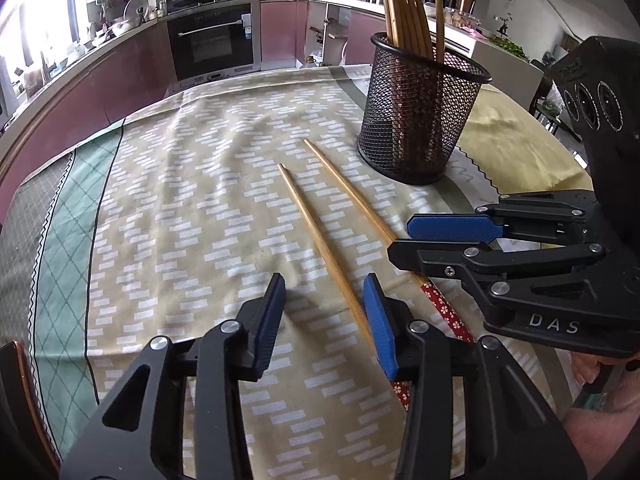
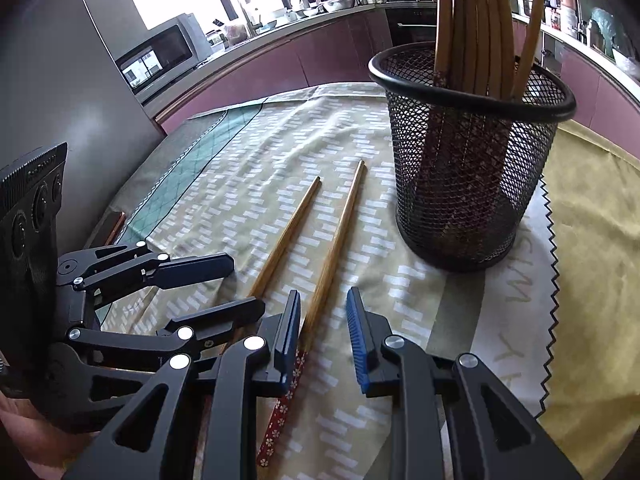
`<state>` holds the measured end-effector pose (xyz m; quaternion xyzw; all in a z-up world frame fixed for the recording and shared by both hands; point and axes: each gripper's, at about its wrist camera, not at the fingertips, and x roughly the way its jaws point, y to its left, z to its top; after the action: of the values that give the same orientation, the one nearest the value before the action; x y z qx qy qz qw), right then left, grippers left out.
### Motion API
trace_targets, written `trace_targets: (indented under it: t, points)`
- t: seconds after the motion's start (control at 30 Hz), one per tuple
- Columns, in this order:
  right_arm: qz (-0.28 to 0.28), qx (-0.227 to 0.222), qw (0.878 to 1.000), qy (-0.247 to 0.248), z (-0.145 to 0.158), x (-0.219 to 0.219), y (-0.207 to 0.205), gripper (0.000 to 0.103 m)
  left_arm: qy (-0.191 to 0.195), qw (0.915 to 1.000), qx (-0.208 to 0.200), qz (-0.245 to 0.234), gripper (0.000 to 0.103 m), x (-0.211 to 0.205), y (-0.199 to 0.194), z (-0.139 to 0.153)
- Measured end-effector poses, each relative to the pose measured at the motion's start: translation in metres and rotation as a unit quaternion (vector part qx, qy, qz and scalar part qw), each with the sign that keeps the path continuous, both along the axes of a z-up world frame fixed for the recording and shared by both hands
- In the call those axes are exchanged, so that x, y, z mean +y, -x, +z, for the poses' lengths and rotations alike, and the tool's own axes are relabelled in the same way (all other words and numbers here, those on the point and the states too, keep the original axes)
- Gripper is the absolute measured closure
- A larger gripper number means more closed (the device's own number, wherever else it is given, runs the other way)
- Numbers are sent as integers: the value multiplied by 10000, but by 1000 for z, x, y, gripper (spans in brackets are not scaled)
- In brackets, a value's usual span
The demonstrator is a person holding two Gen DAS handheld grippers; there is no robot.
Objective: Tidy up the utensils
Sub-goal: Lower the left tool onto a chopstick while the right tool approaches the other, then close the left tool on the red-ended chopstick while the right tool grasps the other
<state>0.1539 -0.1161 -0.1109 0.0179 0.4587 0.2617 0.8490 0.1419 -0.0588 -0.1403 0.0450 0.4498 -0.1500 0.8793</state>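
Note:
Two wooden chopsticks with red flowered handles lie side by side on the patterned tablecloth (image 1: 168, 208). The left chopstick (image 1: 316, 236) runs between the pads of my left gripper (image 1: 326, 320), close to the right pad; the jaws stand apart around it, open. The right chopstick (image 2: 334, 240) passes between the pads of my right gripper (image 2: 324, 332), near the left pad, with a gap on the other side, open. A black mesh holder (image 1: 420, 120) (image 2: 472, 168) with several chopsticks (image 2: 480, 20) upright in it stands just beyond. Each gripper shows in the other's view: right gripper (image 1: 424, 240), left gripper (image 2: 240, 284).
A yellow cloth (image 2: 592, 240) with a zigzag edge covers the table's right side. Kitchen counters, an oven (image 1: 216, 40), a microwave (image 2: 160, 52) and a fridge (image 2: 60, 80) ring the table. A chair edge (image 1: 12, 380) sits at the near left.

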Motion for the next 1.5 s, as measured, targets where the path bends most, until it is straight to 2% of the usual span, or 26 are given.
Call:
trace_targets:
  t: [0.2,0.37,0.53,0.83,1.03,1.17,1.5]
  points:
    - [-28,-68,9999,102,-1,7,-8,82,-37,10000,3,74,66,1,-9,-1]
    - [-63,-130,9997,194,-1,11,-11,86,-50,9998,-2,171,77,2,-14,-1]
    - [-166,-103,9998,104,-3,7,-11,93,-59,9997,-26,254,84,3,-16,-2]
    - [-305,-75,9995,-100,-2,-5,-8,97,115,9992,42,384,94,7,-14,-1]
    - [-287,-108,9992,-250,5,-12,-2,97,150,9991,54,392,95,9,-9,2]
    - [-75,-33,9994,-331,7,-10,2,97,139,9994,57,305,95,7,-6,3]
    - [80,49,9999,-40,-1,4,0,95,-65,9998,64,169,94,-1,-8,0]
